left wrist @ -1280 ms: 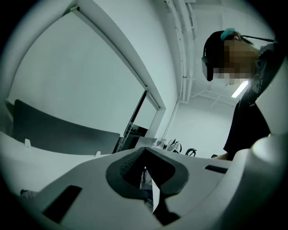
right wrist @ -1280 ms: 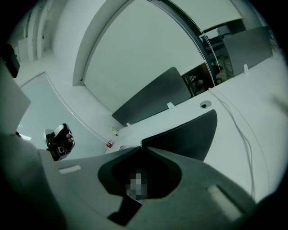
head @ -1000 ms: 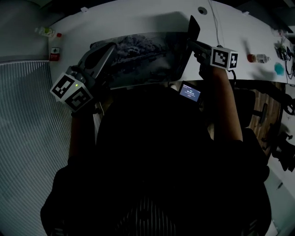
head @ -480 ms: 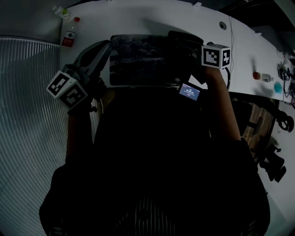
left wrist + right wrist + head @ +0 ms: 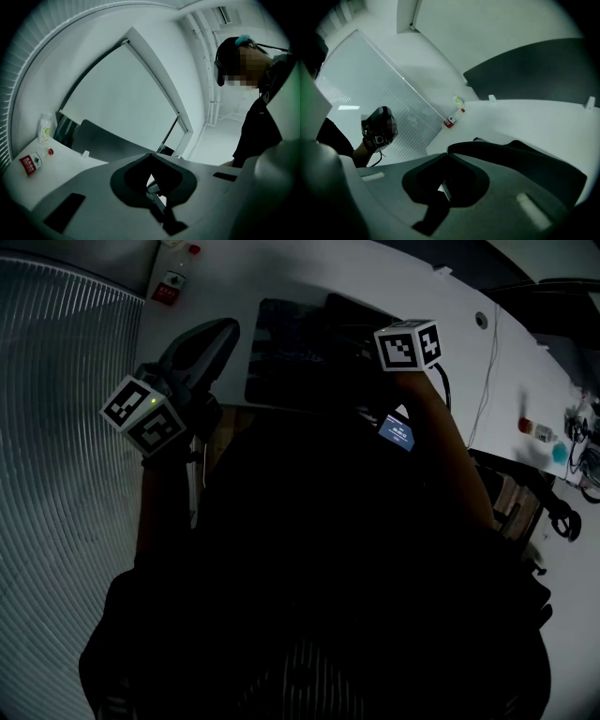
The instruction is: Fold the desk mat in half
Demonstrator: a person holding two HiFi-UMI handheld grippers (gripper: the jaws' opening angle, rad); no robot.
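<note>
The dark desk mat (image 5: 300,348) lies on the white table (image 5: 281,277), with its right part lifted and carried over to the left. In the right gripper view my right gripper (image 5: 448,151) is shut on the mat's edge, and the mat (image 5: 525,164) trails off to the right from the jaw tips. In the head view that gripper's marker cube (image 5: 408,345) sits over the mat's right part. My left gripper (image 5: 228,327) hovers just left of the mat's left edge. Its jaws meet at the tips with nothing between them.
A pale bottle (image 5: 45,129), a red-labelled item (image 5: 30,164) and a red cap (image 5: 50,151) stand at the table's far left corner. A lit small screen (image 5: 397,432) sits by the near edge. A cable (image 5: 487,381) runs across the right. Another person (image 5: 262,108) stands beyond.
My right gripper has swept left across the table with the mat's edge, laying the mat over itself. The left gripper has shifted sideways beside the mat's left edge.
</note>
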